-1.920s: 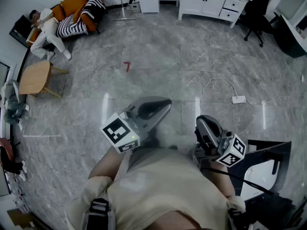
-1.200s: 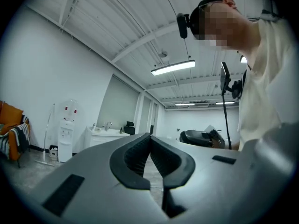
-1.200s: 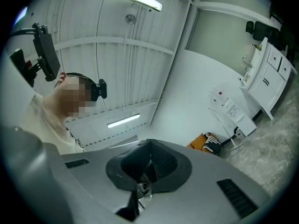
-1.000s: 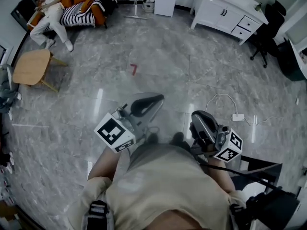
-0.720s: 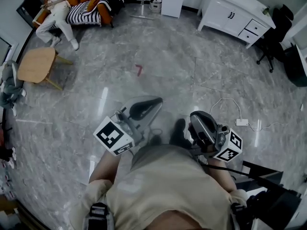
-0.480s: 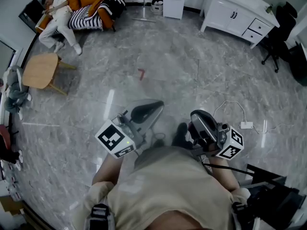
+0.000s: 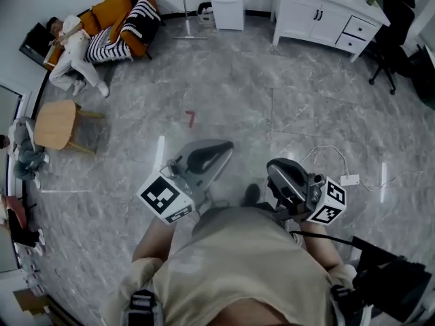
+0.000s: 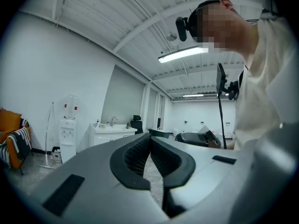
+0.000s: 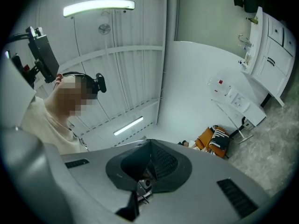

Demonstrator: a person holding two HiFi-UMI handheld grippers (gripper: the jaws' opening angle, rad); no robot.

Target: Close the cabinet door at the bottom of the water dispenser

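The water dispenser [image 7: 227, 4] is standing against the far wall, at the top of the head view, between a leaning mop [image 7: 183, 9] and a white sink cabinet [image 7: 326, 15]. The left gripper view is also catching the dispenser [image 8: 67, 127], upright at the left with its bottle on top. Its bottom cabinet door is too small to read, open or closed. A small bin [image 7: 206, 12] is sitting just beside the dispenser's base.

Grey marble floor [image 7: 224, 87] is lying between the dispenser and the person wearing the camera. A small red mark [image 7: 190, 119] is showing on it. To the left, an orange sofa [image 7: 115, 15] with a striped blanket is carrying a reclining person [image 7: 68, 46], and a round wooden table [image 7: 56, 124] is standing near it. To the right, an office chair [image 7: 394, 19] is standing past the cabinet, and a power strip [image 7: 350, 180] with a white cable is lying on the floor.

Both grippers are being held at chest height, well apart from the dispenser. The left gripper [image 7: 228, 146] [image 8: 150, 140] is pointing across the room toward the far wall, jaws pressed together with nothing between them. The right gripper [image 7: 272, 168] [image 9: 150, 148] is tilting upward, jaws likewise clenched on nothing.
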